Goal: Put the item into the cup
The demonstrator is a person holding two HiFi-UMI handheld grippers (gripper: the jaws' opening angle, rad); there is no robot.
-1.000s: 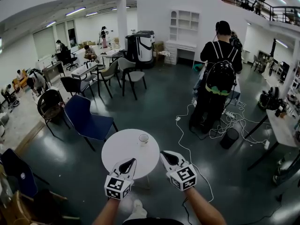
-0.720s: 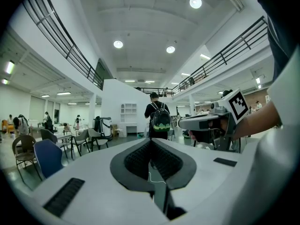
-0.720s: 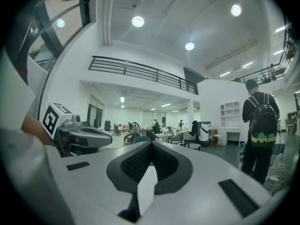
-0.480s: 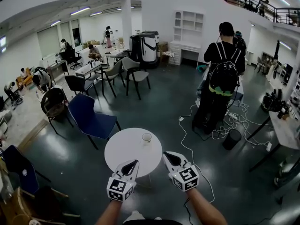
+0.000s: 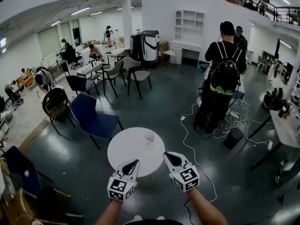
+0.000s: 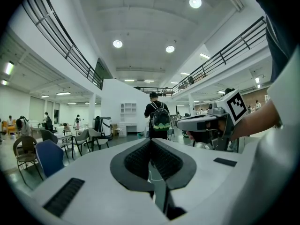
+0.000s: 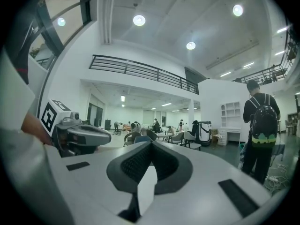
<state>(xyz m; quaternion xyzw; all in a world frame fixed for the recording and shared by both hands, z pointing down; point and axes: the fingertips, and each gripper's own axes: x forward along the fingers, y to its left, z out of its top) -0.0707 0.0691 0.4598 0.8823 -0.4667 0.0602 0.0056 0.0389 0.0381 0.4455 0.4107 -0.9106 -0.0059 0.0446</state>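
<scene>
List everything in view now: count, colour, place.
round white table: 1, white, on the dark floor just ahead of both grippers
clear plastic cup: 1, transparent, upright near the table's far right edge
blue chair: 1, blue, left of and beyond the table
grey chairs: 2, grey, mid-room by the desks
black bin: 1, black, on the floor to the right
person with black backpack: 1, dark clothes, standing at right, back turned
item for the cup: none visible
left gripper: 1, white with black pads, over the table's near edge, jaws together
right gripper: 1, white with black pads, at the table's near right edge, jaws together
</scene>
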